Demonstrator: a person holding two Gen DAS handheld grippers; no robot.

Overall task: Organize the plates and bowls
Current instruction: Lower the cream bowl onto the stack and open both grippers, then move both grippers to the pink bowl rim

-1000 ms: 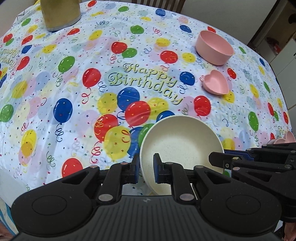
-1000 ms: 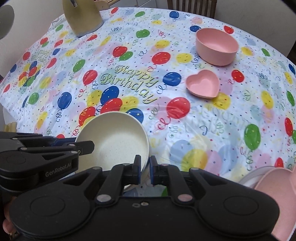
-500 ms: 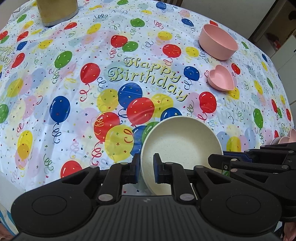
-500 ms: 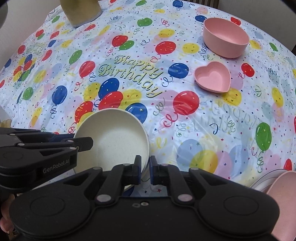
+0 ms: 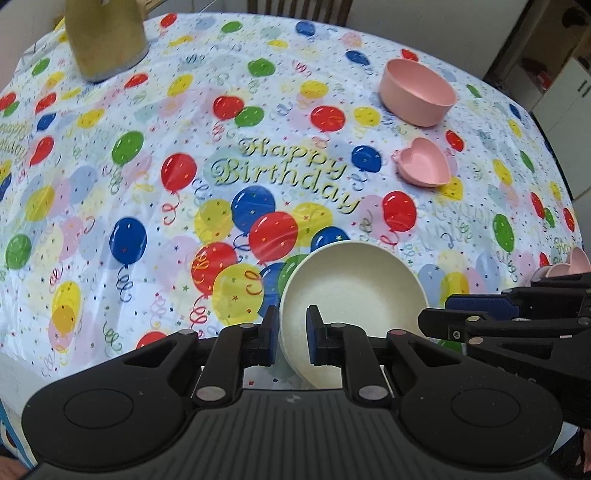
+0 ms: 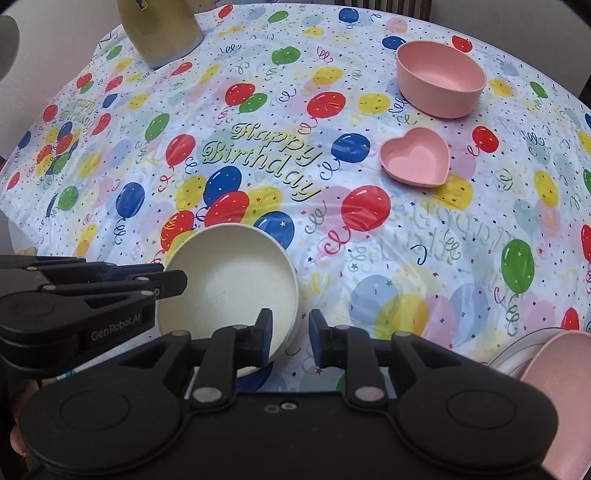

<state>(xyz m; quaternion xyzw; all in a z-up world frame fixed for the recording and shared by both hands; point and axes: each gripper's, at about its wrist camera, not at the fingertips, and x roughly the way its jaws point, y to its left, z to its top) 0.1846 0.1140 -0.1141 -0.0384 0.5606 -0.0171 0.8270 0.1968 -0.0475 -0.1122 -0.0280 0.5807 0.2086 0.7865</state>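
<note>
From the left wrist view we read "Happy Birthday" in gold script at the middle of the balloon tablecloth (image 5: 155,206), with part of the same words repeated at its left edge; we count one cream bowl (image 5: 354,291), one round pink bowl (image 5: 417,92), one pink heart dish (image 5: 424,166) and one tan container (image 5: 107,37) at the far left corner; the cream bowl sits at the near edge of the table, and our left gripper (image 5: 290,332) is pinched almost closed on its left rim, one pad outside the wall and one inside; the right gripper (image 5: 480,317) comes in from the right at the bowl's other side, and here we cannot tell its grip; a sliver of pink dishes (image 5: 569,264) peeks out at the far right. From the right wrist view we read "GenRobot.AI" in white on the side of the left gripper (image 6: 162,282), which the other view does not show; the same gold greeting, cream bowl (image 6: 229,284), round pink bowl (image 6: 439,79), heart dish (image 6: 415,157) and tan container (image 6: 159,29) appear again; only here do we see a pink plate (image 6: 554,373) lying on a white plate (image 6: 513,350) at the lower right; our right gripper (image 6: 290,336) has just been opening, its jaws standing slightly apart astride the bowl's right rim, the outer pad clear of the wall.
</note>
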